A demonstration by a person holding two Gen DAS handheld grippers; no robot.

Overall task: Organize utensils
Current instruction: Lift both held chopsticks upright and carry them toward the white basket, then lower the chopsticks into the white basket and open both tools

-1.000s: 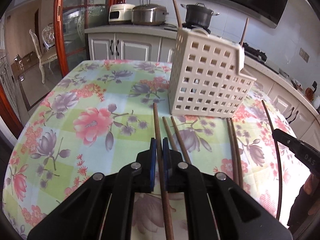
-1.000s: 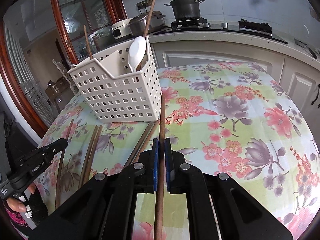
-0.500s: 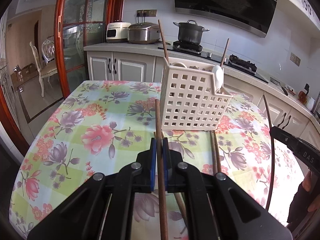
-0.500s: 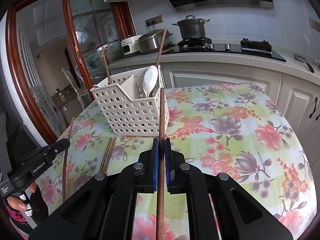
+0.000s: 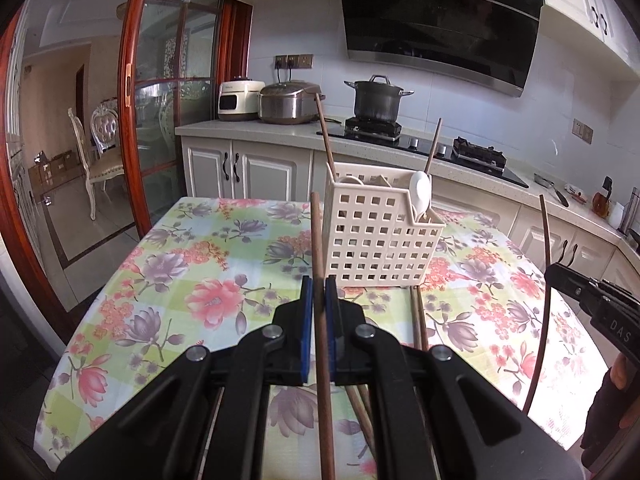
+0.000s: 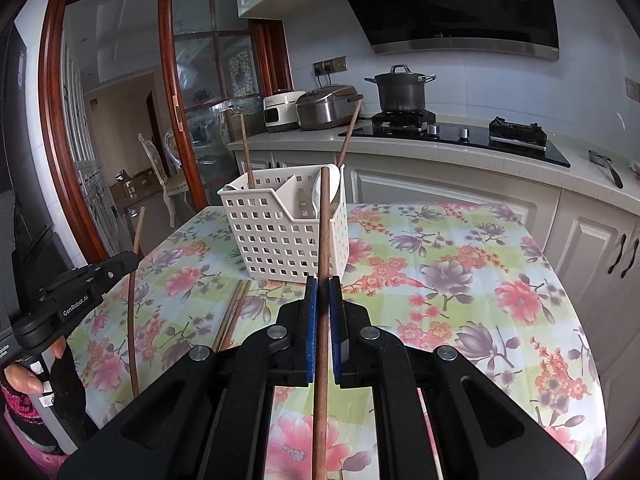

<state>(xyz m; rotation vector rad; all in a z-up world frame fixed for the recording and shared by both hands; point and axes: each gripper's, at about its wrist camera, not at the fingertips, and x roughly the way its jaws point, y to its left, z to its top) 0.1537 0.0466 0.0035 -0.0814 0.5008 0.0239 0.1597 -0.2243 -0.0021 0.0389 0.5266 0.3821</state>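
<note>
the left tool (image 5: 319, 294), a black two-finger clamp with blue pads, is closed tight on a long dark brown wooden chopstick (image 5: 320, 280) that runs up between its pads, lifted above the counter (image 5: 192, 264), which wears a green floral cloth. the tip of this stick ends just left of the cream plastic perforated utensil basket (image 5: 380, 240), about level with its rim.

the right tool (image 6: 322, 300), the same black build with blue pads, is likewise shut on a second brown wooden chopstick (image 6: 324, 248); this stick crosses in front of the basket (image 6: 280, 236) and its tip sits at the rim, over the white ceramic spoon (image 6: 320, 192) standing in the basket's right compartment. two more wooden sticks lean out of the basket, one from each end.

a pair of spare brown chopsticks (image 6: 232, 312) lies flat on the cloth just in front of the basket, toward its left corner in the right wrist view.

writing: the left tool's side, seen from the right wrist camera, reads "genrobot.ai" (image 6: 82, 306); the right tool's side, seen from the left wrist camera, shows "das" (image 5: 620, 326), the rest cut off.

behind the basket, a dark lidded stockpot (image 5: 378, 98) sits on the black hob.
</note>
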